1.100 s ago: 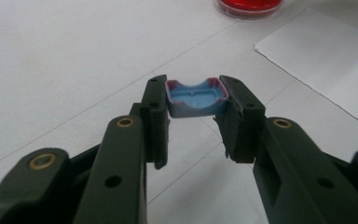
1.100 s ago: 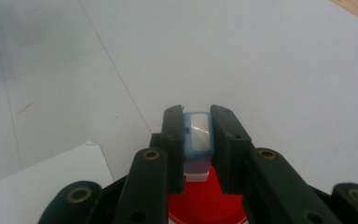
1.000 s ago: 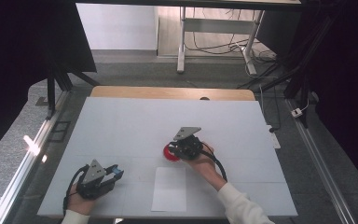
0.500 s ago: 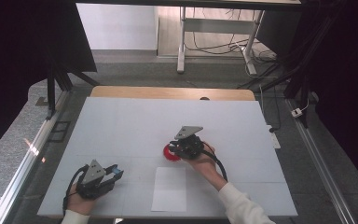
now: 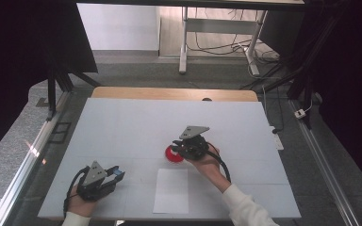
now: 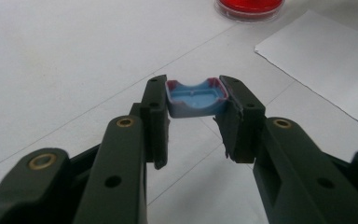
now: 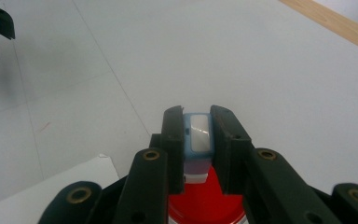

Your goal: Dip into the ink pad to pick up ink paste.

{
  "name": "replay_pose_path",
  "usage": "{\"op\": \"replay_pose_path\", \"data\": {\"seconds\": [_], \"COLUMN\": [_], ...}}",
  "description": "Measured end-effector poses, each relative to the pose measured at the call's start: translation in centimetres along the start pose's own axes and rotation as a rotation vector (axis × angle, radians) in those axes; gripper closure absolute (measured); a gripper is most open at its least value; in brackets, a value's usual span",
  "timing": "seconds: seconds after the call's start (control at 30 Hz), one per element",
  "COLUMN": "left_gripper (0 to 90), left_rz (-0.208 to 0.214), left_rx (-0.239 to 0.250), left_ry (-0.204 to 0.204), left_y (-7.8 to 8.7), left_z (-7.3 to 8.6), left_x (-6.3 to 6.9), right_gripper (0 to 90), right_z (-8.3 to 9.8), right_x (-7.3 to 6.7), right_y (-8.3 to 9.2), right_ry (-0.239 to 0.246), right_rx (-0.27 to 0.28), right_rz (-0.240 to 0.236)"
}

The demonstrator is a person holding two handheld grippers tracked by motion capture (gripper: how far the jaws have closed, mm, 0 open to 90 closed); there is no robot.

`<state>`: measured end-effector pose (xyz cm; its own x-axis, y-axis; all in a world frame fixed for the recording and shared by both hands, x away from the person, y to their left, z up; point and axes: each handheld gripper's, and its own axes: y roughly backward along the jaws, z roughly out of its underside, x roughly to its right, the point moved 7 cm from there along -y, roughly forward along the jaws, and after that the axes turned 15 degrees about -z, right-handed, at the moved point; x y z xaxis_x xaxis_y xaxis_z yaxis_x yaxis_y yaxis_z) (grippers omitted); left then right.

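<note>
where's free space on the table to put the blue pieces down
The far half of the table, between the wooden edge and the red dish, is bare. So is the strip between the left gripper and the paper. It is crowded around the dish, where the right gripper hovers.

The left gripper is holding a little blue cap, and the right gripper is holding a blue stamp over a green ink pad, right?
Almost. The pad is red, not green; the high view and the right gripper view both show it. The rest holds: the left gripper is shut on the little blue cap, and the right gripper holds the blue stamp over the pad.
</note>
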<state>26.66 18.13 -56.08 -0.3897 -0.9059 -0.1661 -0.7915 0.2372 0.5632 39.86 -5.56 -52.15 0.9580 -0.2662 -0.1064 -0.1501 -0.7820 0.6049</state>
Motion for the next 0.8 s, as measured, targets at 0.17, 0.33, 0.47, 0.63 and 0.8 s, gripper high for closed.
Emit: {"op": "replay_pose_path", "data": {"seconds": [0.17, 0.33, 0.47, 0.63, 0.8], "left_gripper": [64.5, 64.5, 64.5, 64.5, 64.5], "left_rz": [0.0, -0.004, 0.004, 0.009, 0.004], "left_rx": [0.0, 0.008, 0.014, 0.019, 0.025], "left_ry": [0.003, 0.006, 0.006, 0.01, 0.009], "left_y": [-0.1, -0.1, 0.1, 0.1, 0.2], "left_z": [0.0, -0.1, -0.2, -0.2, -0.3], "left_x": [-0.1, -0.1, 0.0, -0.1, -0.2], "right_gripper": [75.1, 75.1, 75.1, 75.1, 75.1], "right_z": [-0.3, -0.6, -0.8, -0.8, -0.9], "right_x": [0.0, 0.1, 0.3, 0.4, 0.2], "right_y": [0.7, 1.5, 2.1, 2.8, 3.7], "right_ry": [-0.009, -0.034, -0.061, -0.071, -0.079], "right_rx": [0.028, 0.067, 0.102, 0.118, 0.142], "right_rz": [-0.007, -0.015, -0.023, -0.017, -0.018]}}
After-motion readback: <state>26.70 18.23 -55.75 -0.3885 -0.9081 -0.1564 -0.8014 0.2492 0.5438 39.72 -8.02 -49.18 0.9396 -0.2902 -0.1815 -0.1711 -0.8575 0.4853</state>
